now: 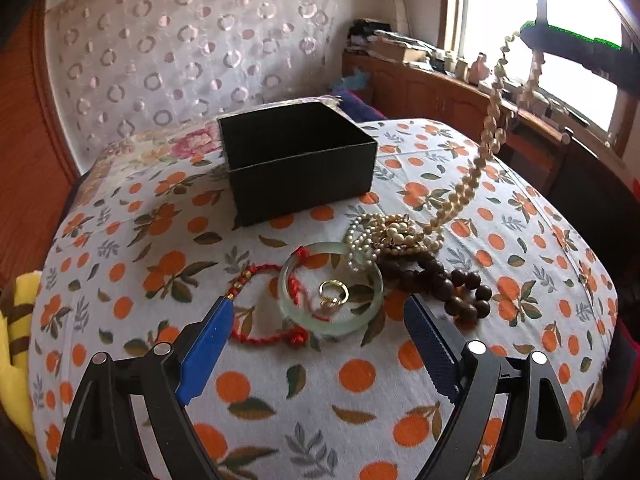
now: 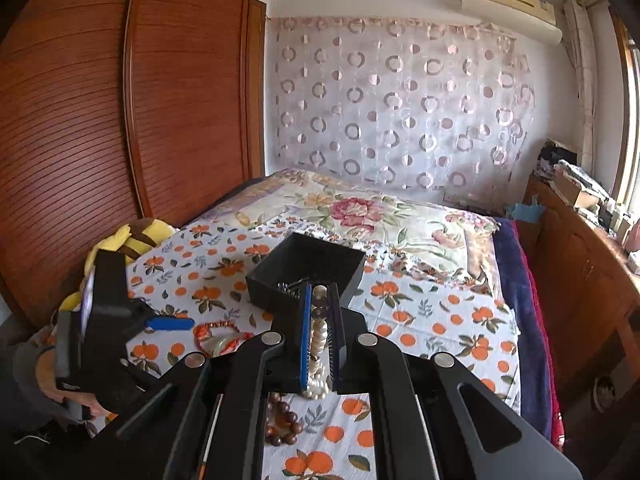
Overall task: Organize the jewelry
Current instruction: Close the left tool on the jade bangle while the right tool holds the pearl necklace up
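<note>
An open black box [image 1: 296,160] stands on the orange-print cloth, and also shows in the right wrist view [image 2: 308,270]. In front of it lies a jewelry pile: a pale green jade bangle [image 1: 332,290], a gold ring [image 1: 334,291] inside it, a red cord bracelet [image 1: 256,308], tangled pearl strands [image 1: 384,236] and a dark wooden bead bracelet [image 1: 444,284]. My left gripper [image 1: 316,320] is open, low, its fingers straddling the bangle. My right gripper [image 2: 319,320] is shut on a pearl necklace [image 2: 319,344], held high; the strand [image 1: 486,140] hangs down to the pile.
The cloth covers a bed [image 2: 420,312] with a floral sheet [image 2: 360,208] behind. A yellow plush toy [image 2: 128,240] lies at the left edge. A wooden wardrobe [image 2: 120,100] stands left, a cluttered wooden cabinet [image 2: 580,248] under the window right.
</note>
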A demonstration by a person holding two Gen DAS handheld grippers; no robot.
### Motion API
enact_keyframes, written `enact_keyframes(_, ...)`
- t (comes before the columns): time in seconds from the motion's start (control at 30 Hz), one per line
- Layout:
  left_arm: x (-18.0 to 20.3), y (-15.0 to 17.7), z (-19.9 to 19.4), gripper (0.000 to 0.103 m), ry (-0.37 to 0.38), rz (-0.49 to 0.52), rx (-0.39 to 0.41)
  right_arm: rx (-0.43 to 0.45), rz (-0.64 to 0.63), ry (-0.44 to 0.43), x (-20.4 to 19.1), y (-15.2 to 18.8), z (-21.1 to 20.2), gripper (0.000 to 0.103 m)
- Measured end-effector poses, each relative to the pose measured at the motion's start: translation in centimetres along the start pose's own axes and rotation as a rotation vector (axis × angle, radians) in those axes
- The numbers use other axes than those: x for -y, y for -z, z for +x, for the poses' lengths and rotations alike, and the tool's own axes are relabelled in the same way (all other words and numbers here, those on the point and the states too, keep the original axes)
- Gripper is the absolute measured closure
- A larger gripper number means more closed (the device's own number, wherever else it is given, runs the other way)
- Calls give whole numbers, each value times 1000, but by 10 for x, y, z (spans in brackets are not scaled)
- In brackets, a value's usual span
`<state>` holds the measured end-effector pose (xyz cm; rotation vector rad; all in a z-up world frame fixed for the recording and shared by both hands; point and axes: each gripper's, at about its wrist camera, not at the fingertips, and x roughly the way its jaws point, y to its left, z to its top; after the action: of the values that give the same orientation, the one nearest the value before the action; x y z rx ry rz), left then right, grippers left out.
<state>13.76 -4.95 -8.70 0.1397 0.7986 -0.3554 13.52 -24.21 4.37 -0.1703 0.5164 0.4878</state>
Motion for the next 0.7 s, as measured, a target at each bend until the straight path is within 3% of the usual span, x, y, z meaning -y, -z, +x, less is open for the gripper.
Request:
enact_keyframes(0.23,8,-8,22,21,44,33,-54,15,-5,8,4,-16,-2,95)
enact_keyframes(0.47,7,-11,42,30,7,45,-110,9,-7,10,4,-19,1,95)
enact_keyframes(0.7,6,-9,40,34,12,62,-95,-5,-3,4,2,-14,9,95)
